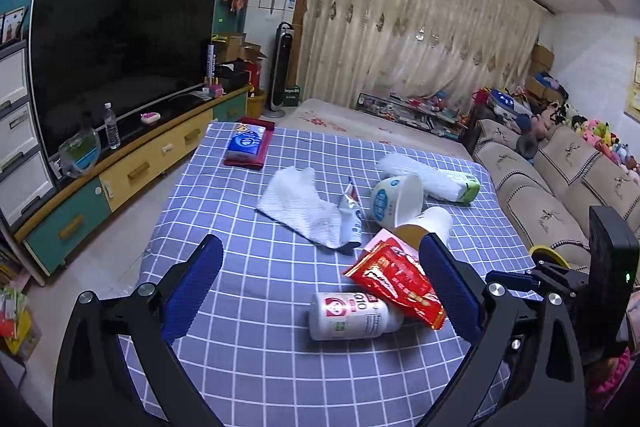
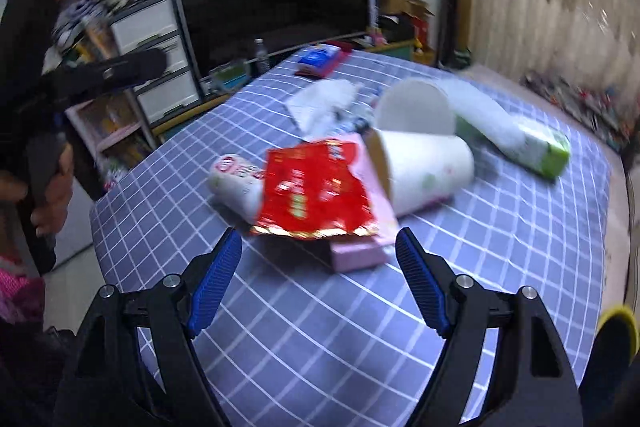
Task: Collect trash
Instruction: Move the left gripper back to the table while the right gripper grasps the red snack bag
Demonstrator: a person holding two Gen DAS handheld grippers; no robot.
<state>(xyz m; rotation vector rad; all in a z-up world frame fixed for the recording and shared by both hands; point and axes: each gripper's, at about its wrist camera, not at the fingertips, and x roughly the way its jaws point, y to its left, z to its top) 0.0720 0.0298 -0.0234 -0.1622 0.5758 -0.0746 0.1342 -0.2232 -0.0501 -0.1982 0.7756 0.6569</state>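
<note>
Holding both hand-held grippers released above the checked desk (image 1: 248,367), you have the left hand-held gripper (image 1: 324,287) spread wide around a white bottle (image 1: 354,315) lying on its side, the red wrapper (image 1: 396,285) touching it at two o'clock. Your right hand-held gripper (image 2: 320,247), fingers apart and empty, faces that red wrapper (image 2: 316,191) draped over a pink box (image 2: 360,251), with a tipped white cup (image 2: 424,167) at one o'clock.

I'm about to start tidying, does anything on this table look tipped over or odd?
Yes. The white bottle, yogurt cup and paper cup all lie on their sides on the checked tablecloth, and a torn red wrapper rests across the bottle.
</note>
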